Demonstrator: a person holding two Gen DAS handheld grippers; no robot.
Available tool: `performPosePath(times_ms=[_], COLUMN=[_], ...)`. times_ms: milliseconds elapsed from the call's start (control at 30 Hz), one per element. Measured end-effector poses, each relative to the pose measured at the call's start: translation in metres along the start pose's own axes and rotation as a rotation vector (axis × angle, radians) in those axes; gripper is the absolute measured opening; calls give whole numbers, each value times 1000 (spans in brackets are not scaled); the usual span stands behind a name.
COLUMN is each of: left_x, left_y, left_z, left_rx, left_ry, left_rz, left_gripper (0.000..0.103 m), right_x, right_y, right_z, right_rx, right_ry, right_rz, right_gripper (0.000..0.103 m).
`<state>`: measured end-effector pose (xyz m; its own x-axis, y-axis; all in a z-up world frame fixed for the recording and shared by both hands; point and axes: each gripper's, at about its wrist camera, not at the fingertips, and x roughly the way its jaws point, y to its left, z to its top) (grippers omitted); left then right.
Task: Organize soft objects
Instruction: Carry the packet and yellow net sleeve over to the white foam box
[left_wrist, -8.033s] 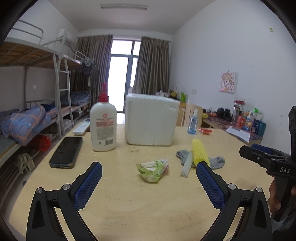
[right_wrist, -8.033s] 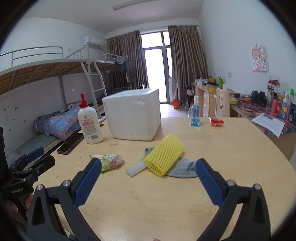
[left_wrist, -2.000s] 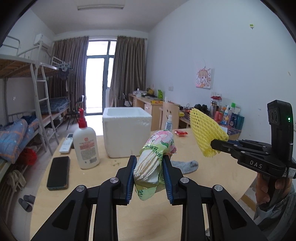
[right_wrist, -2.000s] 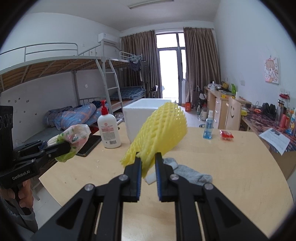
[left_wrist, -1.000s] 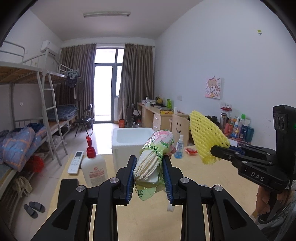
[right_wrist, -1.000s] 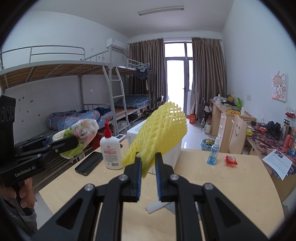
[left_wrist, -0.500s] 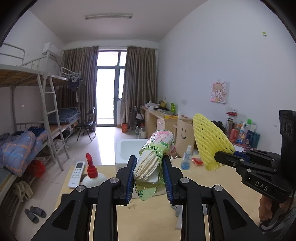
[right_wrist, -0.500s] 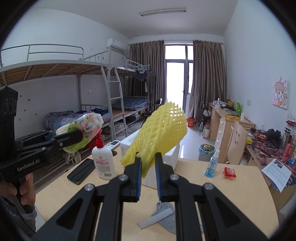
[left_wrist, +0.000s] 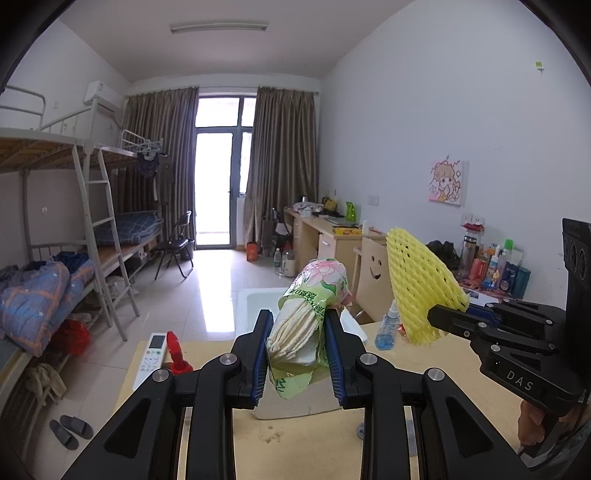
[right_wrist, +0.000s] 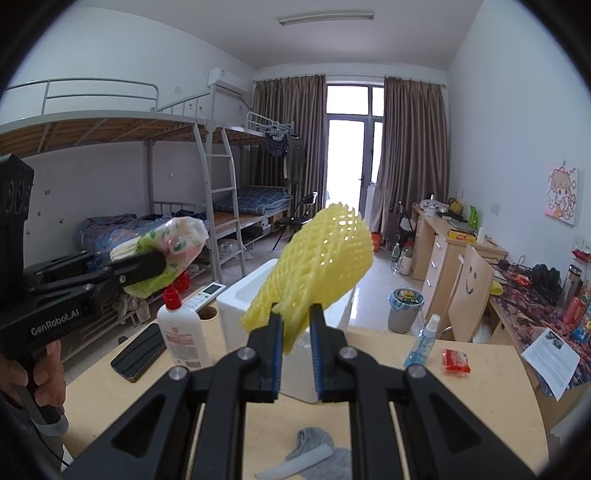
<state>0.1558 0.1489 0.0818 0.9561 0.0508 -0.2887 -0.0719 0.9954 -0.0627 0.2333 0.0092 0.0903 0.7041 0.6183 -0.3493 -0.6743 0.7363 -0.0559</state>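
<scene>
My left gripper (left_wrist: 297, 352) is shut on a green and pink tissue pack (left_wrist: 308, 325), held high above the table in front of the open white foam box (left_wrist: 255, 299). My right gripper (right_wrist: 295, 350) is shut on a yellow foam net sleeve (right_wrist: 321, 254), also raised over the foam box (right_wrist: 251, 295). In the left wrist view the right gripper (left_wrist: 436, 319) and the net (left_wrist: 417, 284) show at right. In the right wrist view the left gripper (right_wrist: 155, 264) and tissue pack (right_wrist: 173, 240) show at left. A grey sock (right_wrist: 317, 446) with a white strip (right_wrist: 295, 463) lies on the table below.
On the wooden table (right_wrist: 443, 406) stand a white lotion bottle with a red pump (right_wrist: 183, 332), a black phone (right_wrist: 138, 352), a remote (left_wrist: 151, 354), a blue spray bottle (right_wrist: 421, 343) and a red packet (right_wrist: 456, 360). Bunk beds at left, desks at right.
Both grippers have risen and moved toward the foam box with their loads. More of the box's open top shows now. Both grips are unchanged.
</scene>
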Motion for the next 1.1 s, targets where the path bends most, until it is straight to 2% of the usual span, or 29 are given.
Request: performPosePath(times_ms=[367,1100], left_x=[42,102], left_y=[11,22], left_z=[6,11], left_rx=[6,23], left_ry=[33,88], left_rz=[41,44], left_gripper=[30,29], right_x=[38,98], right_y=[-8,-20], right_z=[7,14], right_rx=[-11,-6], right_ry=[47,92], right_rz=[11,17], right_gripper=[17,17])
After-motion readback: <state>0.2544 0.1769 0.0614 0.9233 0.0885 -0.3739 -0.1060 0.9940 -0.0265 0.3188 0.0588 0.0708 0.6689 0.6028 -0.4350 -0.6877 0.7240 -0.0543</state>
